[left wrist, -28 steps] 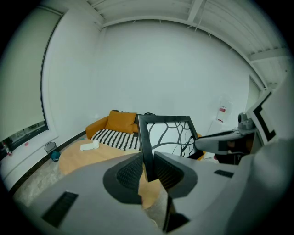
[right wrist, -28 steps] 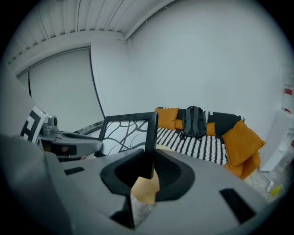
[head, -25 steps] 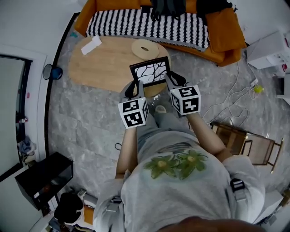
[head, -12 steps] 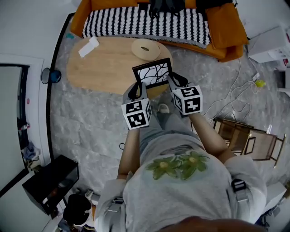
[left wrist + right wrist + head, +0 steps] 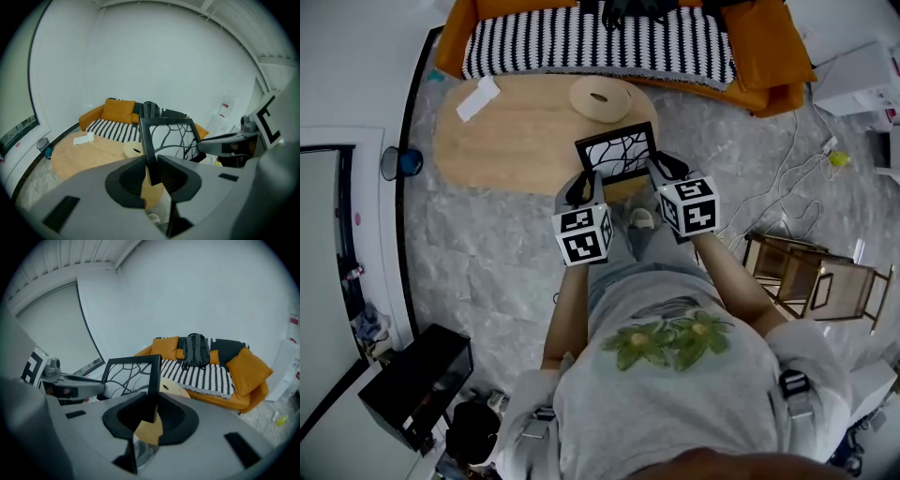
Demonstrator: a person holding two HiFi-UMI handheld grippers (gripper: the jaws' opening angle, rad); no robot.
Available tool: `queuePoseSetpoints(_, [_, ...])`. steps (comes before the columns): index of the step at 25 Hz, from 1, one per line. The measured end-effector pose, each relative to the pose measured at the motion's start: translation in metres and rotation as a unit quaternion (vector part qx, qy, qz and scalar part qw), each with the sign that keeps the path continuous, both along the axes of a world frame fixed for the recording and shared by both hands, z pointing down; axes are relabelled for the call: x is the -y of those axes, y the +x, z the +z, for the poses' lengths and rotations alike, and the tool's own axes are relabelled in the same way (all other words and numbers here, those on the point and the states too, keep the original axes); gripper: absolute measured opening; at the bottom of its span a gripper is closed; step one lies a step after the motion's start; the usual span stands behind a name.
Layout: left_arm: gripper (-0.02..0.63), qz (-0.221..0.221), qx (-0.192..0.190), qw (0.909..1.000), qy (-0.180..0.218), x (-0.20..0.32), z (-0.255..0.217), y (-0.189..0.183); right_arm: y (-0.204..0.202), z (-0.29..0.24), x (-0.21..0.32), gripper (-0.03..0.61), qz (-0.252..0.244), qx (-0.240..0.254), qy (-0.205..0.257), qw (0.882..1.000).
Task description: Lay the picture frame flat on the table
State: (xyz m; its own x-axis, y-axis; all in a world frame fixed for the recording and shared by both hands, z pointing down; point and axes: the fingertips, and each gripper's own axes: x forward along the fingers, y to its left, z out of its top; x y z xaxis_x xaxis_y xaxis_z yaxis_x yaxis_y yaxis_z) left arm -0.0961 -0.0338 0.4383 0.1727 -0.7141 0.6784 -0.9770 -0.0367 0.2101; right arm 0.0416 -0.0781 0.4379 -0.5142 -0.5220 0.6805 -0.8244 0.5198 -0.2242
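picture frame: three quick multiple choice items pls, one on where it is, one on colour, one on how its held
1. Where is the picture frame?
A) on the sofa
B) at the near edge of the table, between the left gripper and right gripper
C) on the floor
2. Its border is:
A) black
B) white
C) orange
3. The left gripper's fingers are:
A) apart and empty
B) shut on the frame's side bar
C) out of view
Answers: 1 B, the head view shows it there; 2 A, dark bars in every view; 3 B, the left gripper view shows both fingers on the bar.
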Motion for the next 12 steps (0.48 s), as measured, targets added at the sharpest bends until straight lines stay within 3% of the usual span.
queuePoseSetpoints(12, [0.091,0.002,-0.009,0.9996,-0.027,0.012,0.029,-0.005,-0.004,0.03,0.011,0.08,0.008,-0.017,-0.027,0.999])
